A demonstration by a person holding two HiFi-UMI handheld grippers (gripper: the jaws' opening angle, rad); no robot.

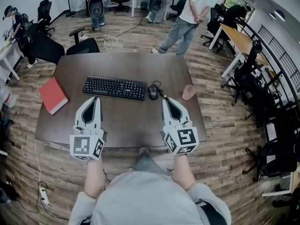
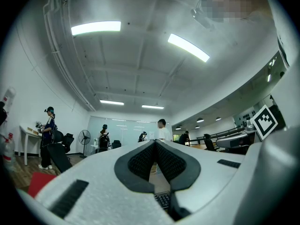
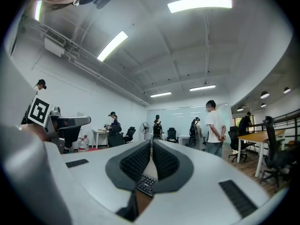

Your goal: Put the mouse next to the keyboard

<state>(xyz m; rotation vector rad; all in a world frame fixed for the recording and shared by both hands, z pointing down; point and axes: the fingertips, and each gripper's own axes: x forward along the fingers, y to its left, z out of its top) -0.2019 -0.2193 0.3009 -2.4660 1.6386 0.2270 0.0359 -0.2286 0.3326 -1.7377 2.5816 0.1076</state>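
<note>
A black keyboard (image 1: 115,87) lies across the middle of the dark brown table (image 1: 126,69). A black mouse (image 1: 153,92) sits right beside its right end, its cord curling behind it. My left gripper (image 1: 96,99) hovers just in front of the keyboard's left part, jaws shut and empty. My right gripper (image 1: 165,99) is held in front and slightly right of the mouse, also shut with nothing in it. Both gripper views tilt up toward the ceiling. A sliver of keyboard (image 2: 163,200) shows under the left jaws, and keyboard keys (image 3: 146,183) under the right ones.
A red book (image 1: 53,95) lies at the table's left edge. A small tan cup (image 1: 189,92) lies right of the mouse. Office chairs (image 1: 84,45) stand behind the table, a person (image 1: 186,20) stands beyond it, and desks and railings line the right side.
</note>
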